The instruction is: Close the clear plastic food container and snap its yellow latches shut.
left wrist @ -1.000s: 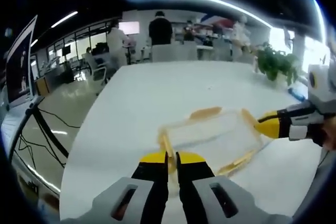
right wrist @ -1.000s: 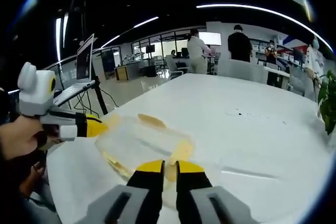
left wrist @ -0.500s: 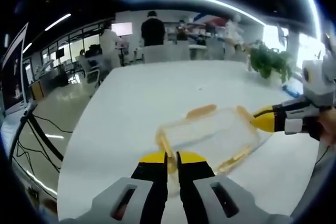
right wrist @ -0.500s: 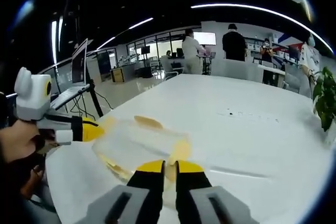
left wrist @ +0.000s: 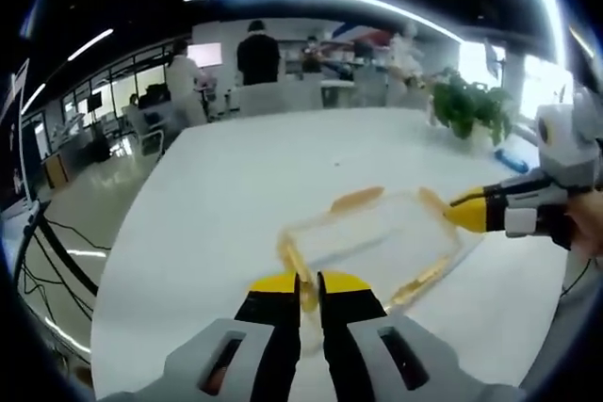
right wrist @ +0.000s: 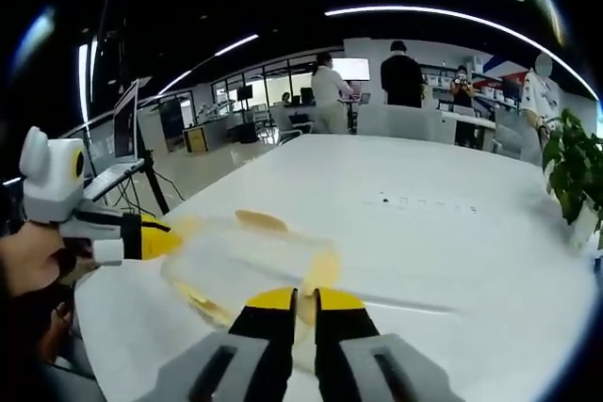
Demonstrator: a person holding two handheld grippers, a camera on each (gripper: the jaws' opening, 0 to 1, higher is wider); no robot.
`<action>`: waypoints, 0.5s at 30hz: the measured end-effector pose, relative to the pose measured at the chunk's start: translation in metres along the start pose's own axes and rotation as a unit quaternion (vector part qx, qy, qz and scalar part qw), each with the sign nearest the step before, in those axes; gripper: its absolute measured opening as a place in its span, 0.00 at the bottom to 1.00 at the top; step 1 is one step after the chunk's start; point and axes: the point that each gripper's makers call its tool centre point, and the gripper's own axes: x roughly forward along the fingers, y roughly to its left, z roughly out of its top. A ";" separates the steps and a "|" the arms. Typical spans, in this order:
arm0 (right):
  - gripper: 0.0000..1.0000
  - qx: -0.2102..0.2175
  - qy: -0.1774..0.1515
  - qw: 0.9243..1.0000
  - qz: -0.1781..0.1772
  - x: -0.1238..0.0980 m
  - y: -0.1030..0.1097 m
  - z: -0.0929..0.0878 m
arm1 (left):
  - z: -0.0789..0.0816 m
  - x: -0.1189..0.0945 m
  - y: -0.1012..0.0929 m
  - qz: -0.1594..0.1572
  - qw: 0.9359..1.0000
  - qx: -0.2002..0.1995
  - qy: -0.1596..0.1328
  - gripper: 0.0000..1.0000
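The clear plastic container (left wrist: 377,242) with its lid on lies on the white table (left wrist: 245,176), with yellow latches along its edges. My left gripper (left wrist: 309,281) is shut on the yellow latch (left wrist: 290,259) at the container's near end. The right gripper (left wrist: 468,213) comes in from the right, pinching the latch at the far end. In the right gripper view the container (right wrist: 240,253) sits just ahead of my right gripper (right wrist: 303,297), which is shut on a yellow end latch (right wrist: 321,268). The left gripper (right wrist: 155,239) holds the opposite end, a hand behind it.
A potted plant (left wrist: 471,105) stands at the table's far right edge, with a blue object (left wrist: 513,159) near it. A laptop on a stand (right wrist: 127,124) is beside the table's left side. People (left wrist: 256,54) stand by desks at the back.
Both views have swung slightly, so the laptop has slid out of the left gripper view. Both grippers keep their hold on the container's ends.
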 end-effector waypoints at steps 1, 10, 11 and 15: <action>0.03 0.000 0.000 1.000 -0.002 -0.001 -0.002 0.000 | 0.001 0.001 -0.002 -0.002 1.000 0.001 0.000 0.04; 0.03 0.013 -0.002 1.000 -0.016 -0.011 -0.021 -0.002 | 0.001 0.009 -0.022 -0.015 1.000 0.002 0.004 0.04; 0.03 0.016 -0.002 1.000 -0.018 -0.012 -0.024 -0.003 | 0.002 0.010 -0.025 -0.018 1.000 0.003 0.004 0.04; 0.03 0.022 -0.002 0.999 -0.027 -0.016 -0.032 -0.005 | 0.003 0.014 -0.033 -0.023 1.000 0.004 0.004 0.04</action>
